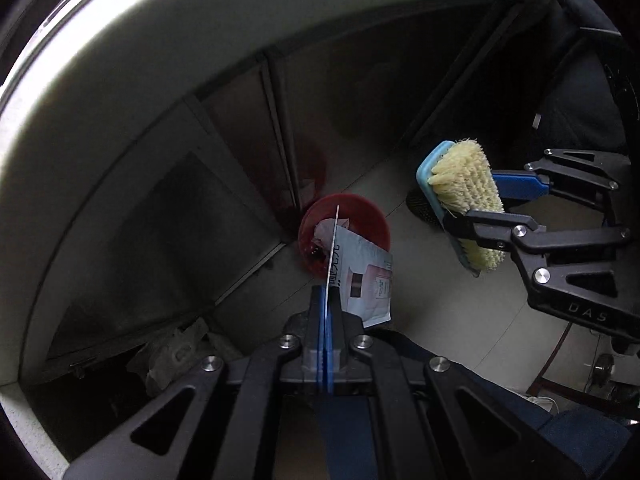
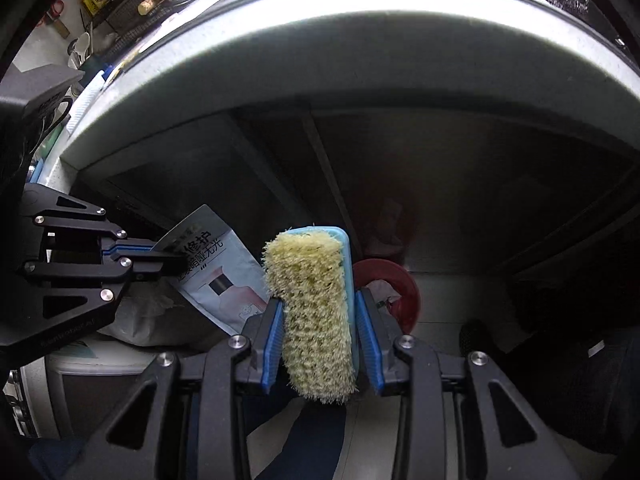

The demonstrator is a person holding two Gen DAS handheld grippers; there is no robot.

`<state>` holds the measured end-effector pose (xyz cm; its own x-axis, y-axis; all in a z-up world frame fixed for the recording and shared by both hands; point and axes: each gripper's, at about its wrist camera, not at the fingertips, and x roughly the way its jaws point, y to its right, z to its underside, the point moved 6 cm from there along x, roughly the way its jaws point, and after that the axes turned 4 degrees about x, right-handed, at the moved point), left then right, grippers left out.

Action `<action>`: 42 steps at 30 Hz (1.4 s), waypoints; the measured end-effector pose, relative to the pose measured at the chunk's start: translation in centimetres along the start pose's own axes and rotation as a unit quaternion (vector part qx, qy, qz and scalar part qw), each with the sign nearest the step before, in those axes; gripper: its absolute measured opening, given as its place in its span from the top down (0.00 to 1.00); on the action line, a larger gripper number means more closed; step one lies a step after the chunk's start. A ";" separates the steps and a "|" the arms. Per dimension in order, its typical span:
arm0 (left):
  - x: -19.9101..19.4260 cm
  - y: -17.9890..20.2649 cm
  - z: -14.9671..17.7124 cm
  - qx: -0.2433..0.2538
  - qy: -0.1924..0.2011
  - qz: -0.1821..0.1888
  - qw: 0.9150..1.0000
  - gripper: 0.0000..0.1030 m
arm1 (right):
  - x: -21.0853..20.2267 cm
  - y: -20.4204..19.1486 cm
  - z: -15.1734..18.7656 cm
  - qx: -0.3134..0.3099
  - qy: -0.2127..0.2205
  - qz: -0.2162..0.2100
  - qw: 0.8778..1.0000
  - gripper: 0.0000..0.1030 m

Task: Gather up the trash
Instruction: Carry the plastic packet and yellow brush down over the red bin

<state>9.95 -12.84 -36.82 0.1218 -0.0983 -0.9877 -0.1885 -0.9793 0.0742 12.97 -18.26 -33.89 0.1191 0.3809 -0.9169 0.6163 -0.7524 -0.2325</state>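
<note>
My left gripper (image 1: 326,294) points down and is shut on a flat pale-blue printed sachet (image 1: 364,276), seen edge-on between the blue pads. Below it on the floor stands a red bin (image 1: 360,216) with crumpled paper inside. My right gripper (image 1: 486,204) is shut on a blue-backed scrub brush (image 1: 464,200) with yellow bristles, to the right of the bin. In the right wrist view the brush (image 2: 312,312) stands upright in the right gripper (image 2: 320,332). There the left gripper (image 2: 176,256) holds the sachet (image 2: 224,280) at left, and the red bin (image 2: 400,284) shows behind the brush.
A white countertop edge (image 1: 120,60) curves overhead, with dark cabinet doors (image 1: 160,220) beneath it. A white plastic bag (image 1: 176,356) lies at lower left. A dark round object (image 1: 420,204) sits on the pale floor tiles. A person's leg in blue trousers (image 1: 500,380) is at bottom right.
</note>
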 end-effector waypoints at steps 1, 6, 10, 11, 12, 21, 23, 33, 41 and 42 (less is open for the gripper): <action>1.3 0.2 0.1 0.001 -0.003 0.003 1.000 1.00 | 0.9 0.4 0.3 0.001 0.000 -0.002 1.000 0.68; 7.6 1.1 0.2 0.011 -0.013 0.006 1.000 1.00 | 5.8 2.5 2.0 0.003 -0.015 0.001 1.000 0.68; 12.1 1.2 -0.2 0.007 -0.018 0.016 1.000 1.00 | 9.7 4.4 3.4 0.003 -0.023 0.004 1.000 0.68; 13.1 1.4 -0.2 0.009 -0.019 0.018 1.000 1.00 | 10.5 4.8 3.7 0.005 -0.026 0.005 1.000 0.68; 14.1 1.6 -0.2 0.011 -0.019 0.019 1.000 1.00 | 11.3 5.2 3.9 0.008 -0.028 0.006 1.000 0.68; 20.4 2.1 -2.2 0.010 -0.024 0.022 0.999 0.93 | 15.4 7.7 4.6 0.033 -0.028 0.015 0.999 0.68; 20.6 2.1 -2.5 0.011 -0.014 0.020 1.000 0.69 | 15.7 7.7 5.0 0.039 -0.028 0.017 0.999 0.68; 18.1 1.7 -2.0 0.000 -0.018 0.014 1.000 0.46 | 13.9 7.3 5.0 0.036 -0.040 0.012 0.998 0.68; 15.8 -0.6 0.4 -0.086 -0.009 -0.003 0.996 0.29 | 14.5 5.7 4.0 0.016 -0.046 0.001 0.999 0.68; 16.2 -1.0 0.7 -0.096 -0.009 -0.006 0.995 0.25 | 15.0 5.7 3.9 0.014 -0.046 0.001 0.999 0.68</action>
<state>11.47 -13.31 -52.98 0.1053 -0.0857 -0.9907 0.0033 -0.9962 0.0866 15.23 -18.96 -50.24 0.0478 0.3290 -0.9431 0.5939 -0.7685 -0.2380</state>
